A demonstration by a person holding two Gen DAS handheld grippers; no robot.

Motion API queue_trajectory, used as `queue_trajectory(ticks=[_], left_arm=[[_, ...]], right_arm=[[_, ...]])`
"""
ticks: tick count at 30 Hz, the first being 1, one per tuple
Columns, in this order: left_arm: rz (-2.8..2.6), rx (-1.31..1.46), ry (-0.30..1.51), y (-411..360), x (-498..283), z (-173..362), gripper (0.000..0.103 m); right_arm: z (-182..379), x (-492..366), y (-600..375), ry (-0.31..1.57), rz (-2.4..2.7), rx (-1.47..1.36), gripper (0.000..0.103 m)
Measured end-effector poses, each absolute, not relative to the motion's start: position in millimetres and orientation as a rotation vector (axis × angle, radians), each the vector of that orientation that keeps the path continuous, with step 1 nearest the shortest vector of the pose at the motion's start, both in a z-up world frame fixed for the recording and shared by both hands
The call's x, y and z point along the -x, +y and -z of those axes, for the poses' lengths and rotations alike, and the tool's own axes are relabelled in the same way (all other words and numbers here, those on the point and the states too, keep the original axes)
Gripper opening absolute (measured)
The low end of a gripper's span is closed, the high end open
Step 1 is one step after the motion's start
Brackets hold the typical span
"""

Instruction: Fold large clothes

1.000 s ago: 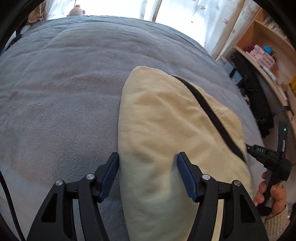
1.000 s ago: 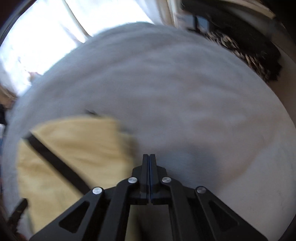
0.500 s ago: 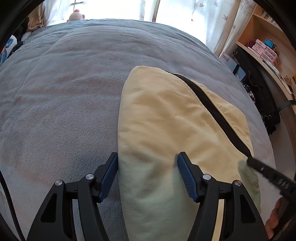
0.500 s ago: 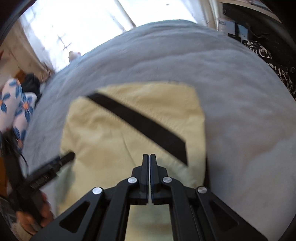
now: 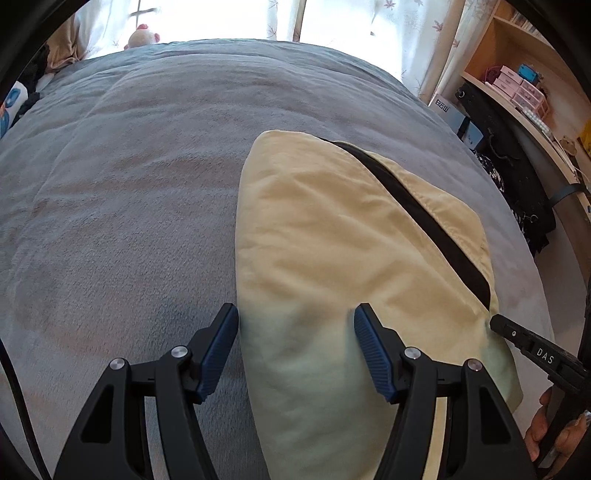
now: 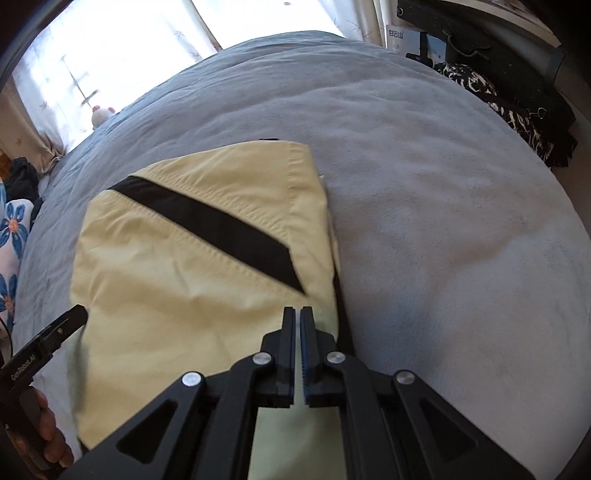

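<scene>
A pale yellow garment [image 5: 332, 258] with a black diagonal stripe [image 5: 417, 210] lies folded on a grey bed cover [image 5: 129, 184]. My left gripper [image 5: 295, 325] is open, its blue-padded fingers straddling the garment's near left edge. The garment also shows in the right wrist view [image 6: 192, 280]. My right gripper [image 6: 298, 314] is shut and empty, its tips just over the garment's near right edge. The right gripper's body shows at the lower right of the left wrist view [image 5: 535, 354].
The grey bed cover [image 6: 443, 206] spreads wide on all sides. Shelves with boxes [image 5: 517, 85] and a dark bag [image 5: 517, 177] stand to the right. A small plush toy [image 5: 142, 35] sits at the far edge by the curtained window. A floral cloth [image 6: 11, 236] lies at left.
My right gripper has swung left from over the bare cover to the garment's near right edge, staying shut. My left gripper has stayed open at the same edge.
</scene>
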State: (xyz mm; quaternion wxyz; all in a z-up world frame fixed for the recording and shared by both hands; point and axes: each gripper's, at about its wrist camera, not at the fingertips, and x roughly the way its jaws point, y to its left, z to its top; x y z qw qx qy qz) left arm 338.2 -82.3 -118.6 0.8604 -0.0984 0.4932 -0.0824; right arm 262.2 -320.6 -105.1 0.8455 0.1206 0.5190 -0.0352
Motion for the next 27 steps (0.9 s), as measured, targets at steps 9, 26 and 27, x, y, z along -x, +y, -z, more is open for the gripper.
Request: queue_trajectory(ticks=[9,26,27], left_arm=[[0.191,0.134,1.013,-81,-286,77,0.064],[0.345,0.01,0.988,-86,-222,16,0.084],[0.357,0.022,1.003,-84,-226,18,0.085]], right_arm=[[78,-216,-304,1.127,0.001,-0.352,0.003],[-3,-189,-297,1.137,-0.046,-0.156,0.072],[2,-196,-304,1.167,-0.029,-0.17,0.072]])
